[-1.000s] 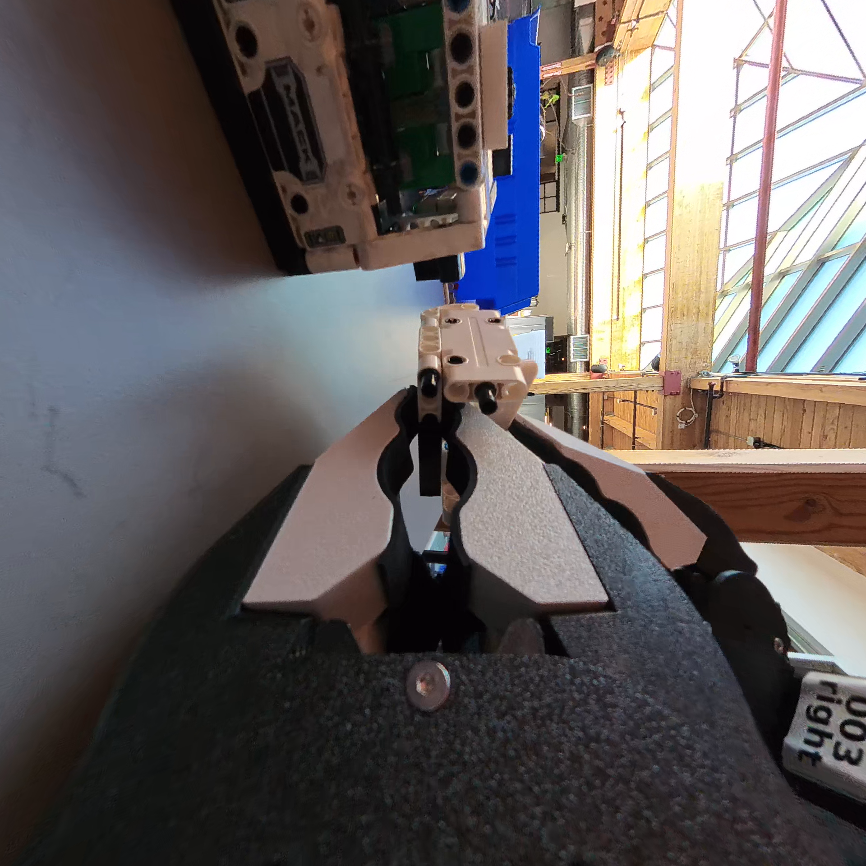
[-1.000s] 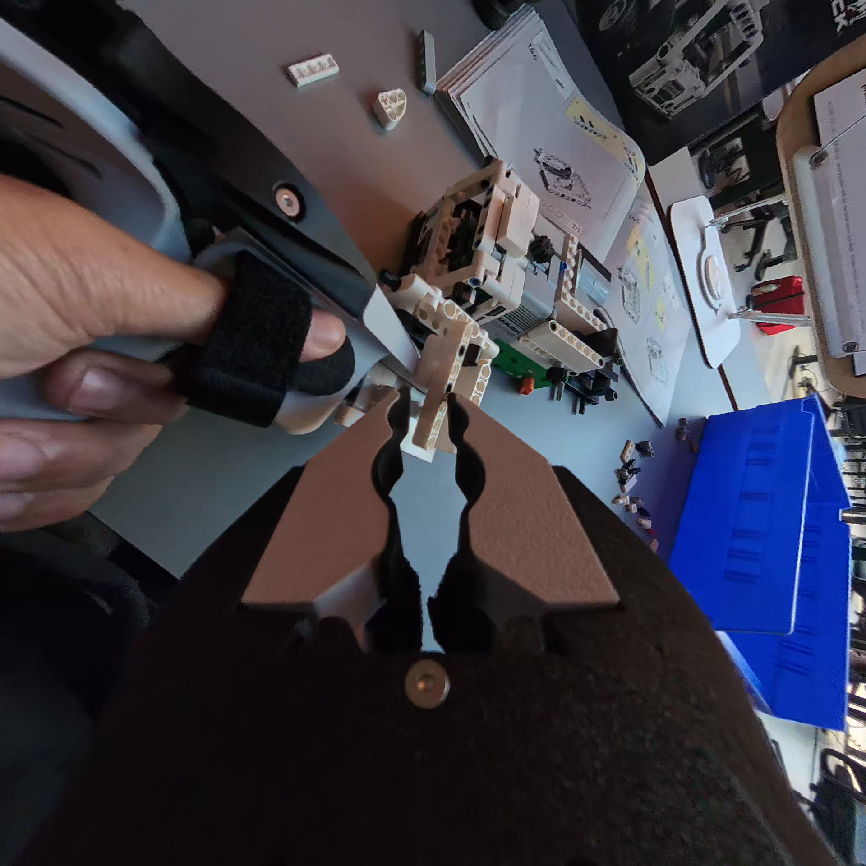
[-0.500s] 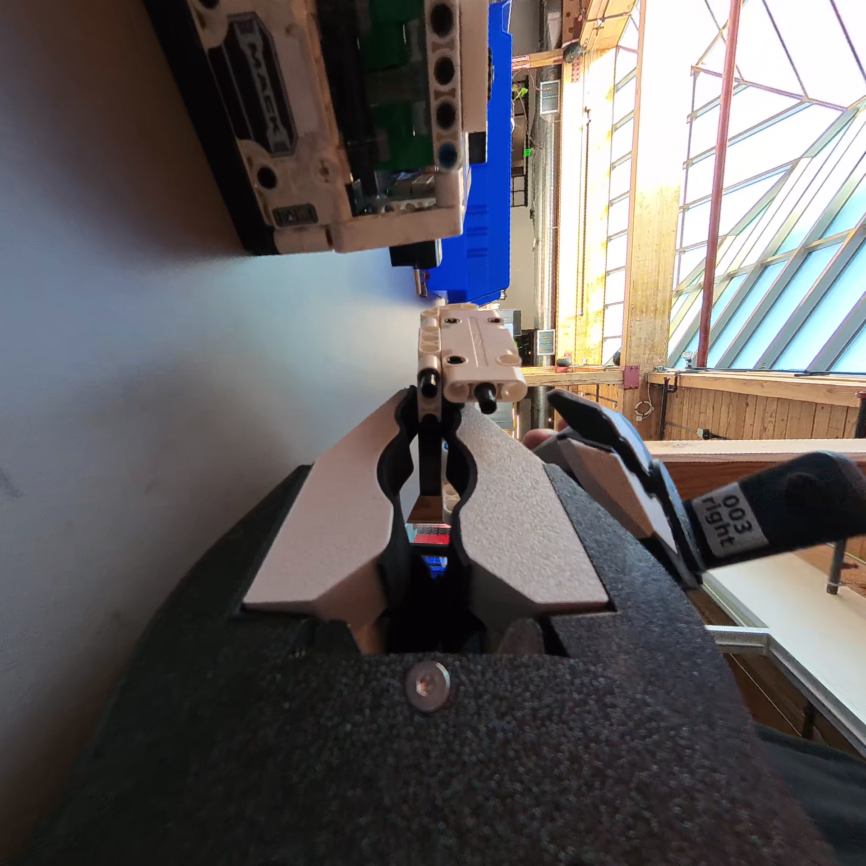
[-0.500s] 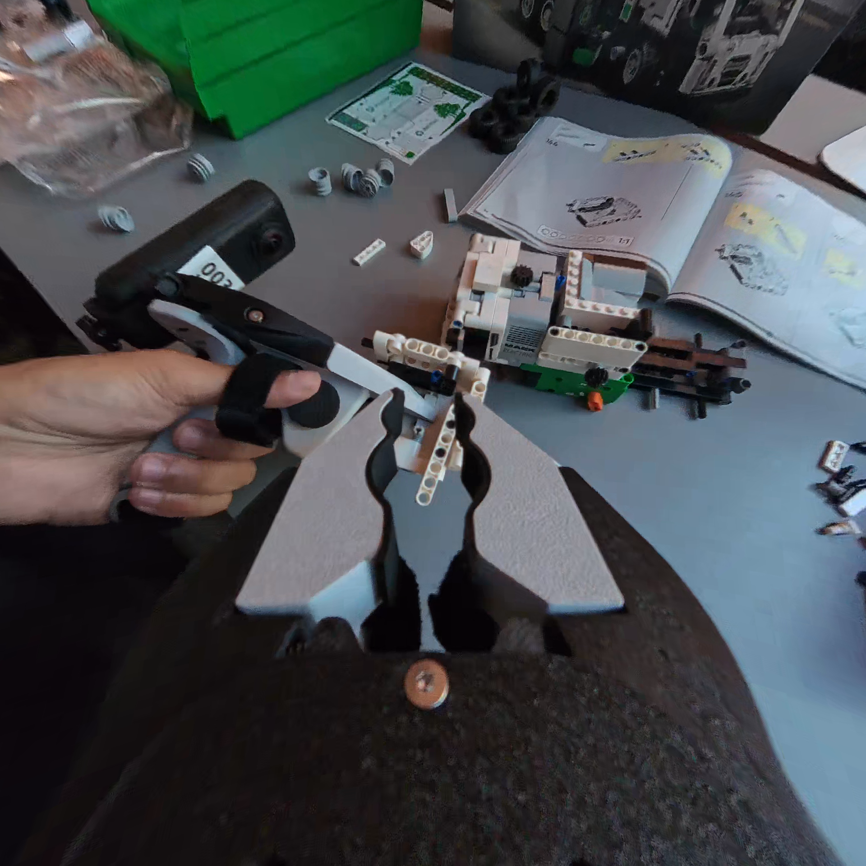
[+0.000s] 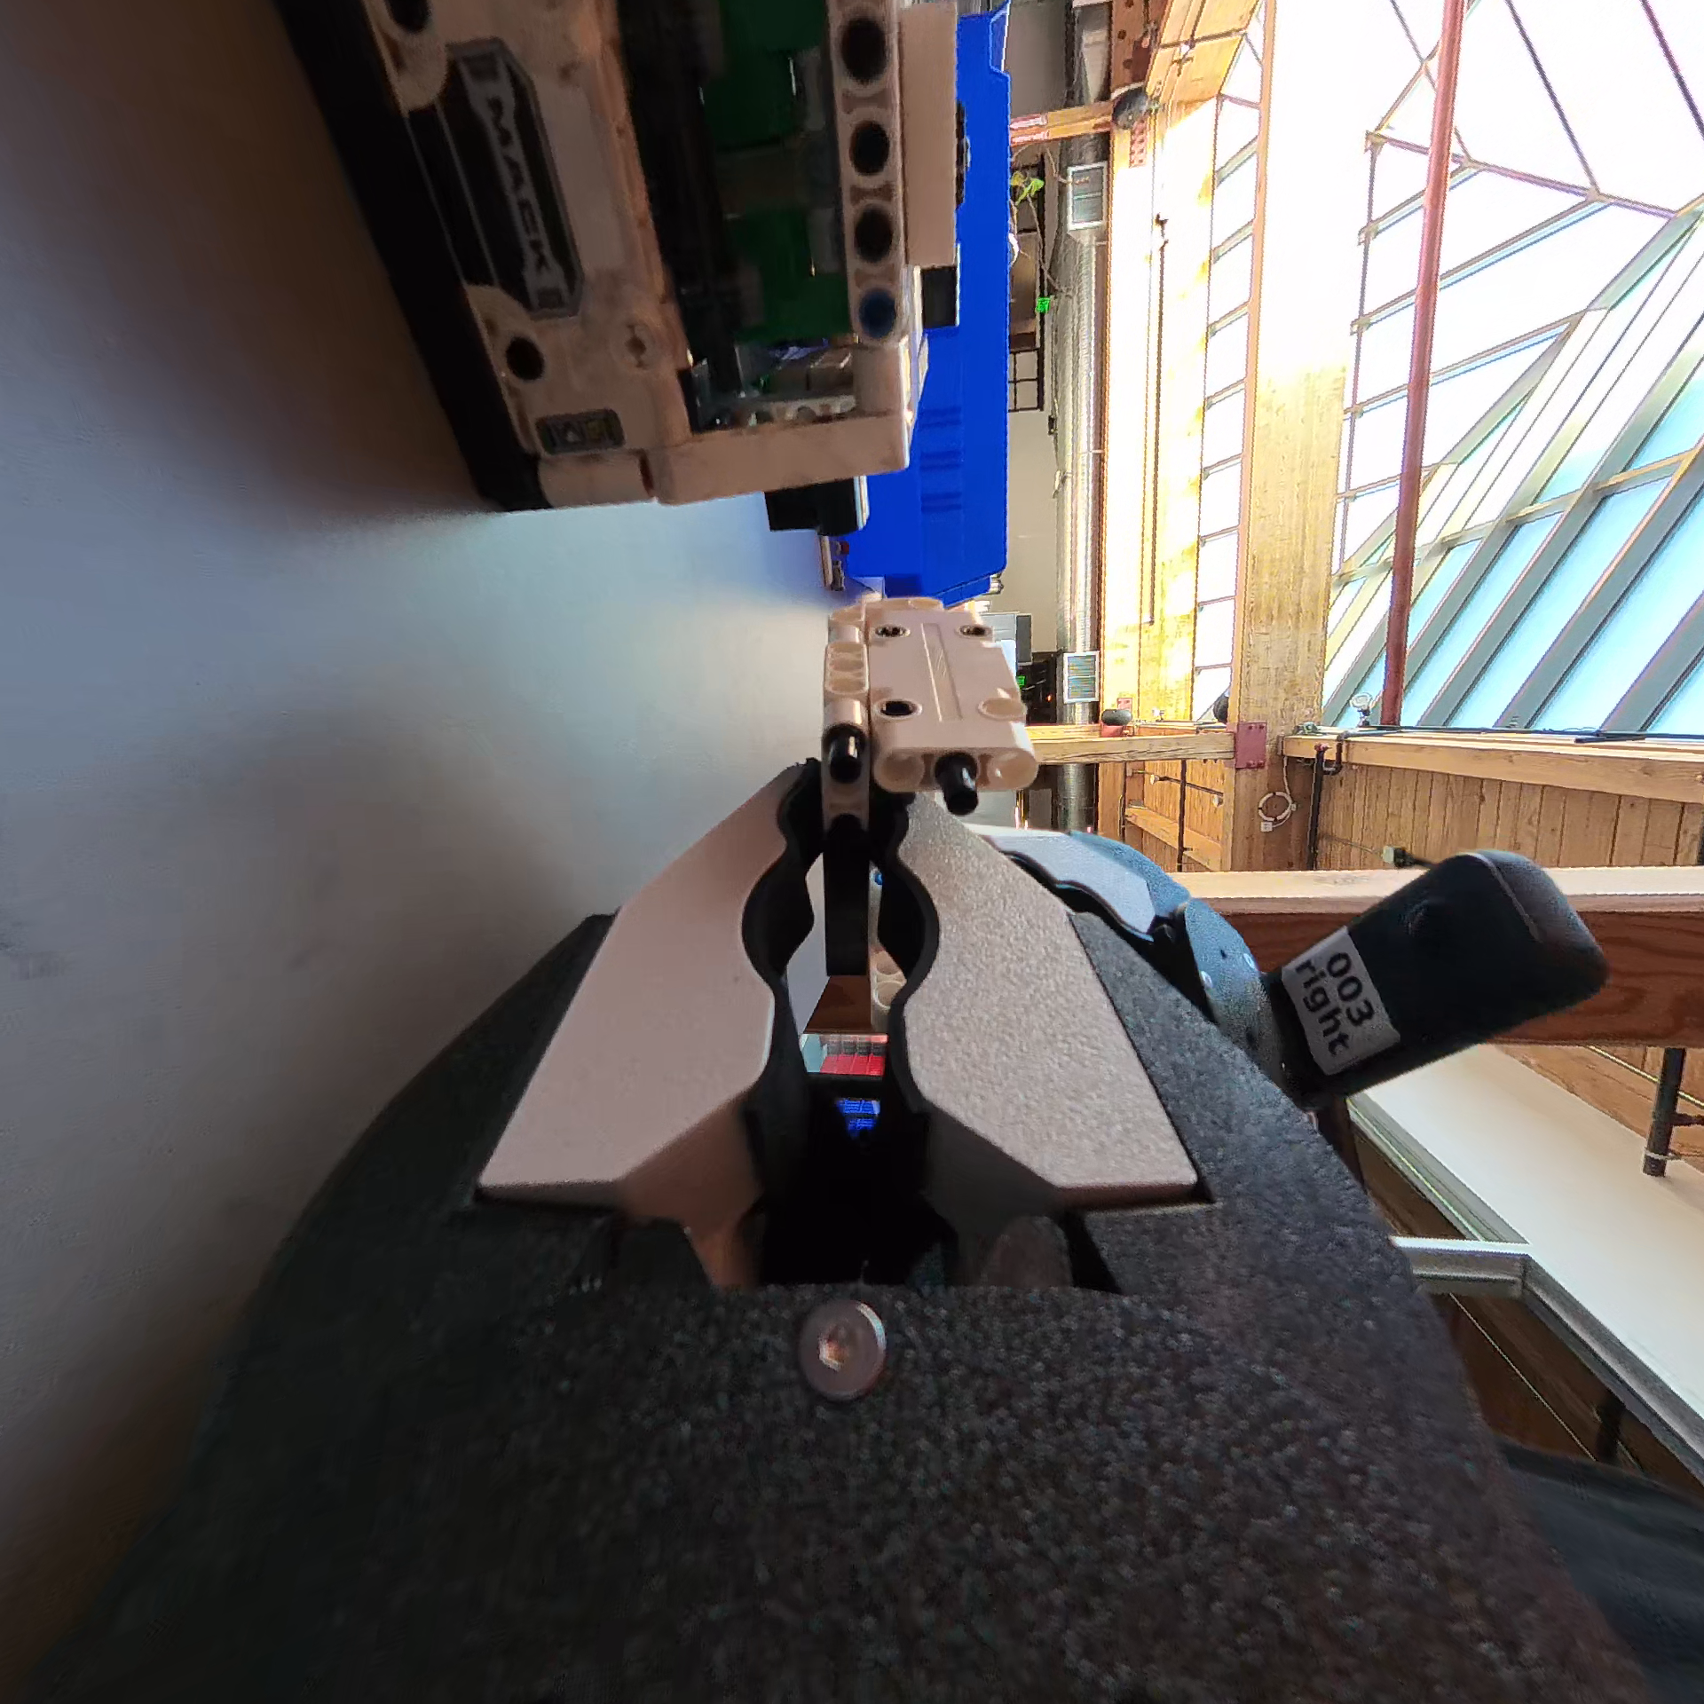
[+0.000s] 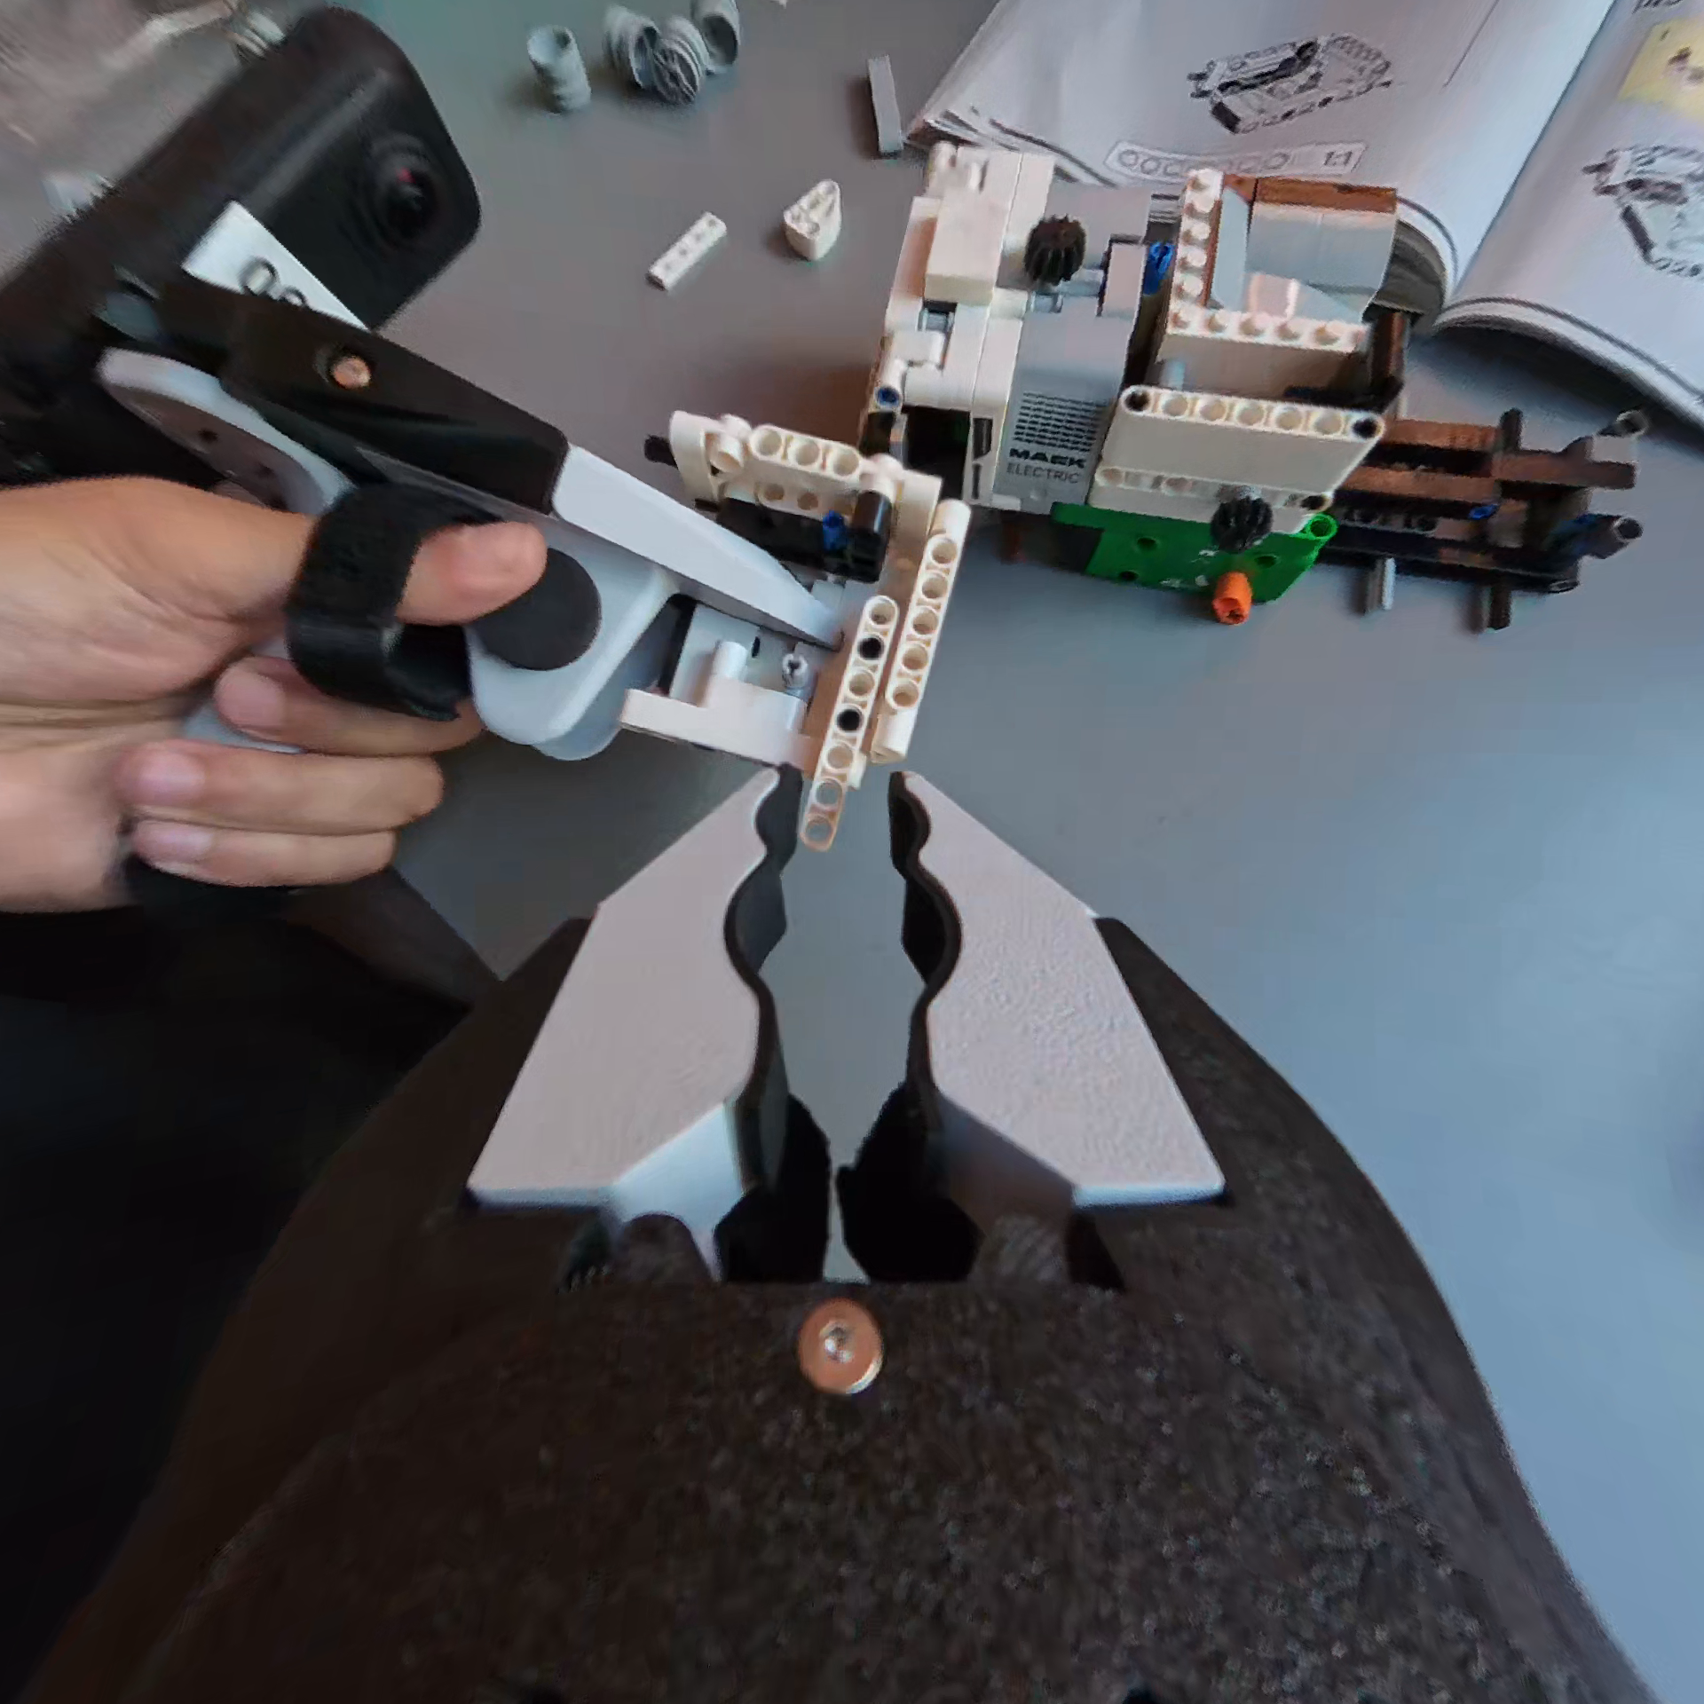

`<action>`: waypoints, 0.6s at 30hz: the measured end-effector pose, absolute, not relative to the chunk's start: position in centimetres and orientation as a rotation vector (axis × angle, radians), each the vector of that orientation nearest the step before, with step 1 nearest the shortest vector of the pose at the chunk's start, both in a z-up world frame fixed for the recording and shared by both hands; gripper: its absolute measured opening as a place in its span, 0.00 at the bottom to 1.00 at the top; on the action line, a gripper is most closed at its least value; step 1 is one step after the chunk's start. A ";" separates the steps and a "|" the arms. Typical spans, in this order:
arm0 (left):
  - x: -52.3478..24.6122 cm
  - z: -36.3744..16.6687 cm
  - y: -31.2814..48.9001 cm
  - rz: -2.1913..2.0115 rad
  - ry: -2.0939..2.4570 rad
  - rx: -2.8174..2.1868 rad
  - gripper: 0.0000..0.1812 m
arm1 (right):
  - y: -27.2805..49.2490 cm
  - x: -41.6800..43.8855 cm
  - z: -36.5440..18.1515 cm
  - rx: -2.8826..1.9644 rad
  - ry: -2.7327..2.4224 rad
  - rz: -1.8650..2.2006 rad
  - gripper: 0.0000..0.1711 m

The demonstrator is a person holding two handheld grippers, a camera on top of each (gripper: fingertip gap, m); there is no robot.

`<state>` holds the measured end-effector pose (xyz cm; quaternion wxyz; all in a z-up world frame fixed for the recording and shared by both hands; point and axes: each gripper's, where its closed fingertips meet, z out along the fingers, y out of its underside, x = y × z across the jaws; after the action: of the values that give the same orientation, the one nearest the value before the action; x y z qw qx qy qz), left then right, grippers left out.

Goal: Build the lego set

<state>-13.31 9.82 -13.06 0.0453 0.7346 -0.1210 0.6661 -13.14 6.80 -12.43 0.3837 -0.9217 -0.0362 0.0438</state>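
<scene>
- Left gripper (image 5: 853, 811), frame centre, clamps the white beam piece (image 5: 931, 701) upright, offering it for work.
- Right gripper (image 6: 834, 798), fingers narrowly parted and empty, faces that piece.

Sub-assembly (image 6: 876, 590) clamped in left gripper (image 6: 821, 682), held above table (image 6: 1291, 876), just ahead of right gripper (image 6: 834, 811) tips, whose jaws stand apart. Truck build (image 6: 1153, 369) on table behind sub-assy. Manual (image 6: 1383, 120) behind/right of build. Loose parts (image 6: 645, 55) far left, behind left gripper.
</scene>
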 end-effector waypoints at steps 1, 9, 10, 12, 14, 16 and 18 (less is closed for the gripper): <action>-13.3 -13.1 9.9 2.034 -0.369 2.250 0.03 | 6.9 -13.0 -12.6 -2.356 -0.101 0.067 0.05; -13.5 -13.2 10.2 2.033 -0.357 2.272 0.03 | 8.1 -13.8 -10.2 -2.283 -0.042 0.034 0.04; -13.5 -13.2 10.1 2.035 -0.355 2.268 0.03 | 8.4 -13.9 -10.3 -2.292 -0.021 0.047 0.04; -13.4 -13.1 10.0 2.043 -0.342 2.265 0.04 | 8.8 -13.8 -10.7 -2.316 0.031 0.042 0.04; -13.4 -13.1 10.0 2.042 -0.329 2.254 0.04 | 9.2 -14.1 -11.1 -2.338 0.065 0.083 0.04; -13.5 -13.2 10.1 2.040 -0.321 2.258 0.04 | 9.3 -14.1 -11.2 -2.353 0.066 0.066 0.04; -13.6 -13.3 10.2 2.041 -0.313 2.263 0.04 | 9.3 -14.2 -11.3 -2.361 0.080 0.088 0.04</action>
<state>-13.58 10.21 -13.27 0.0390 0.7381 -0.1022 0.6658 -14.22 9.28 -11.25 0.3792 -0.9241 0.0315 0.0344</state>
